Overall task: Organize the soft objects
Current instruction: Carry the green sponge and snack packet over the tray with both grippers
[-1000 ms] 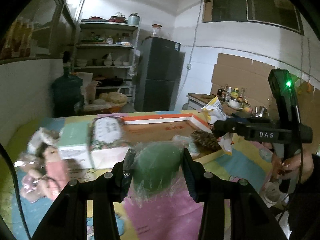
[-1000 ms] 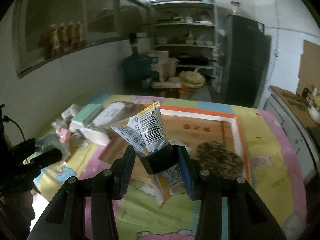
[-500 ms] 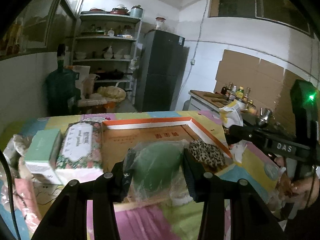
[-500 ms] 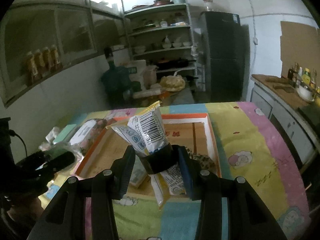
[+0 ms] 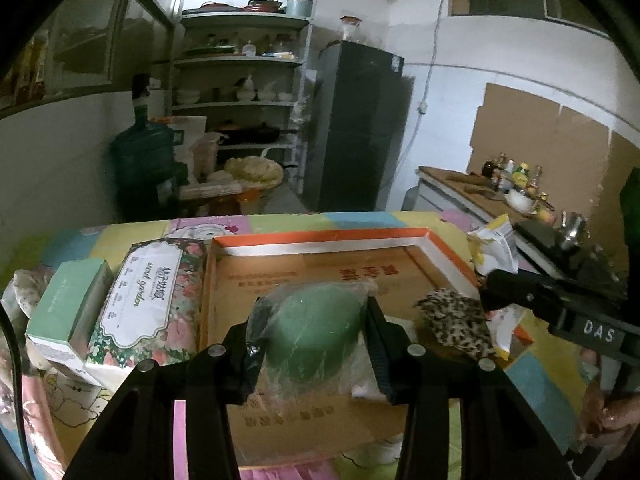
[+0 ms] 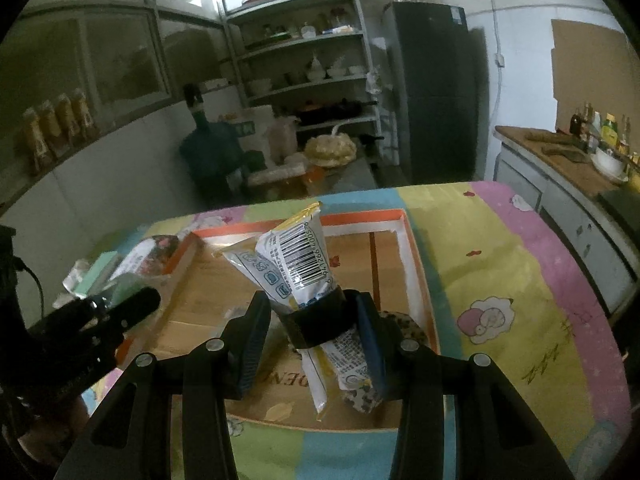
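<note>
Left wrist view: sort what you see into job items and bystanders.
Job: green bagged object in left gripper; snack packet in right gripper; leopard-print item; cardboard tray; tissue packs.
Bystanders: water jug; fridge; shelves.

box floor [image 5: 280, 276] bare at back, leopard pouch [image 5: 454, 322] right

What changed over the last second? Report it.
Both claws have carried their loads in over the cardboard tray. The left claw, a second ago short of the tray's edge, now holds the bagged green item above its floor; the right claw has brought the barcoded packet over it too. Both grips are unchanged; the leopard-print piece has stayed in the tray.
</note>
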`<state>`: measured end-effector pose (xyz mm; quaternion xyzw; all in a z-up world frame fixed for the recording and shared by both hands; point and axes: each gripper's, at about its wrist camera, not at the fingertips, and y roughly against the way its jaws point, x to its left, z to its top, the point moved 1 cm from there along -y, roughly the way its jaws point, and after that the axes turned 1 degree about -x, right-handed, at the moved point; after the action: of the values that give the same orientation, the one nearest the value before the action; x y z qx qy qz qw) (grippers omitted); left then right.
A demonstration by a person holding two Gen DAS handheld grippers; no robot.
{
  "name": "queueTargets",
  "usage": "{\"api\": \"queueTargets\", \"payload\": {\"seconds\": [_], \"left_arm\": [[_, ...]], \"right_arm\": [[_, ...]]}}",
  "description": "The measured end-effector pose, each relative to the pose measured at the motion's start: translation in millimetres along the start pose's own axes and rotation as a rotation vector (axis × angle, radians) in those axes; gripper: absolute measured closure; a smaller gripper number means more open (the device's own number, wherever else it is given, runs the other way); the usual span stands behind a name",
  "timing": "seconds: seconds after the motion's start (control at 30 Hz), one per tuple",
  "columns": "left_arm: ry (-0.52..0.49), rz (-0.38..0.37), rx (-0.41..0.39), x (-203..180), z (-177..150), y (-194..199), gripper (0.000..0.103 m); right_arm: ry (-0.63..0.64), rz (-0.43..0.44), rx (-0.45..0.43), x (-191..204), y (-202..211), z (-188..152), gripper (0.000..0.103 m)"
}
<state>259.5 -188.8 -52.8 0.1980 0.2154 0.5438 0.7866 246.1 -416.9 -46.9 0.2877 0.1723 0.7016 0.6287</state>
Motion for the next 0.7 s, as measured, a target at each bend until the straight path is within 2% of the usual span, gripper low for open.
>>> {"api": "queueTargets", "payload": {"seconds": [0.6, 0.7], "left_arm": [[0.031, 0.044, 0.072, 3, 8, -37, 0.057], [0.024, 0.053, 0.086, 3, 7, -42, 0.057]], "right_arm": [[0.012, -0.016, 0.042, -3, -28, -1, 0.058], [0.013, -0.018, 0.054, -4, -33, -2, 0.064]]}}
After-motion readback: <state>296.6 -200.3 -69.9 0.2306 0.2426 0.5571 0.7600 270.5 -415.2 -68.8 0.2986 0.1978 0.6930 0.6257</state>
